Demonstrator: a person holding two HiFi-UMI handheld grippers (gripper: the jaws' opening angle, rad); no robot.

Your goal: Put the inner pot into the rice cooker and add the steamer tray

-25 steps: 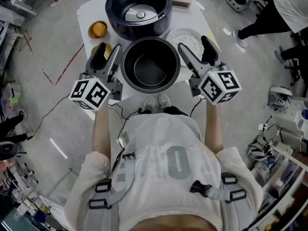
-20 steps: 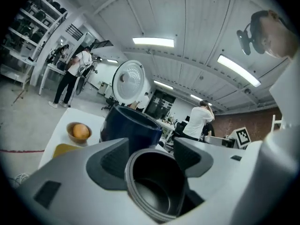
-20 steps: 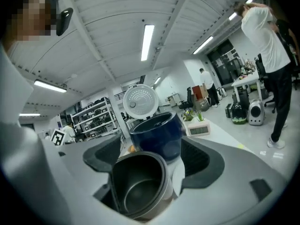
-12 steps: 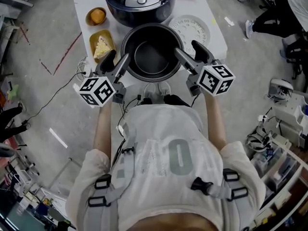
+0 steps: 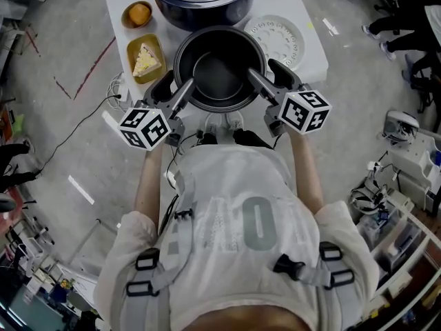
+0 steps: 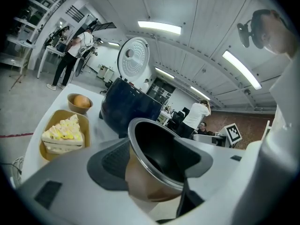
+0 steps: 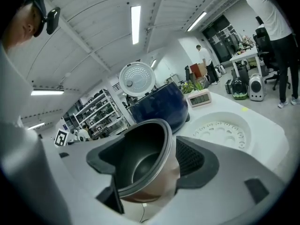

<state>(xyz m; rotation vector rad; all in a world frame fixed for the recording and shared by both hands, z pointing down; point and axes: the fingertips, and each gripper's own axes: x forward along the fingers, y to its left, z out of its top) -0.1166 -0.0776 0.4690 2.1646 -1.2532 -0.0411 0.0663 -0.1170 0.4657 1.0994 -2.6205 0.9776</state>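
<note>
Inner pot (image 5: 219, 81) — straddling its wall, just short of rice cooker (image 5: 165, 9), with left gripper (image 5: 177, 83) and right gripper (image 5: 262, 69) spread, the right just narrowing — readying a balanced lift.

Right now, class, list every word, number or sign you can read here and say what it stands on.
"0": large figure on the person's shirt.
Fainter print left of it: too washed out to read.
Display of the small digital clock: too small to read.
Marker cubes: square patterns only, no letters.
</note>
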